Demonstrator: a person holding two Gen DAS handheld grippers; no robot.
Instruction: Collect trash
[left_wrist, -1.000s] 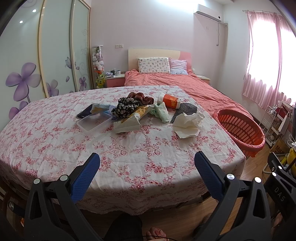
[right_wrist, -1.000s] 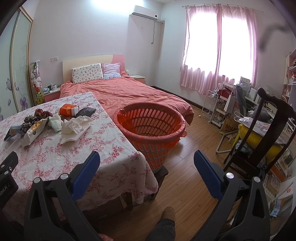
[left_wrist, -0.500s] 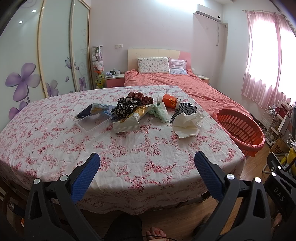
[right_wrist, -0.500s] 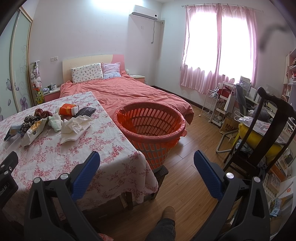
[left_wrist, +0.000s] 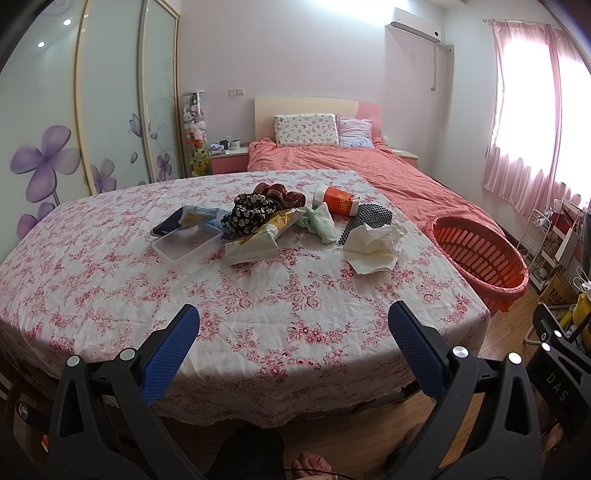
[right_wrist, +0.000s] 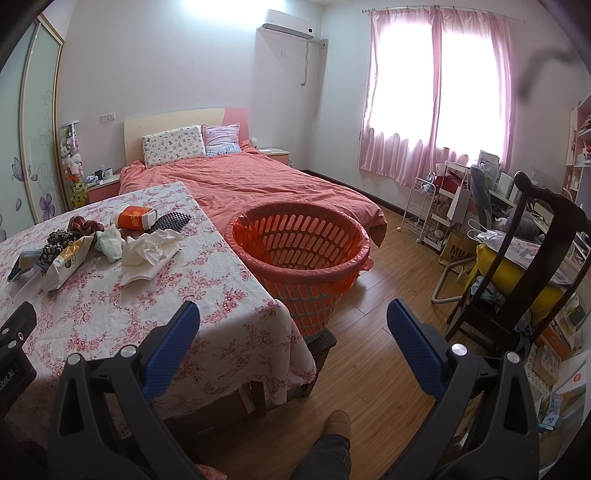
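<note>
A pile of trash lies on the flowered tablecloth (left_wrist: 110, 266): crumpled white tissue (left_wrist: 373, 242), an orange cup (left_wrist: 338, 199) on its side, a green rag (left_wrist: 321, 221), a snack wrapper (left_wrist: 258, 240), a clear plastic tray (left_wrist: 186, 245), a black mesh piece (left_wrist: 365, 218) and dark cloths (left_wrist: 251, 210). The orange basket (right_wrist: 299, 251) stands on a stool right of the table. My left gripper (left_wrist: 293, 332) is open and empty over the table's near edge. My right gripper (right_wrist: 293, 332) is open and empty, short of the basket. The tissue also shows in the right wrist view (right_wrist: 146, 251).
A bed with a coral cover (right_wrist: 251, 184) lies behind the table. A dark wooden chair (right_wrist: 524, 266) with a yellow cushion and a cluttered desk stand at the right. A white wire rack (right_wrist: 421, 210) is near the window. Wooden floor (right_wrist: 380, 332) lies between basket and chair.
</note>
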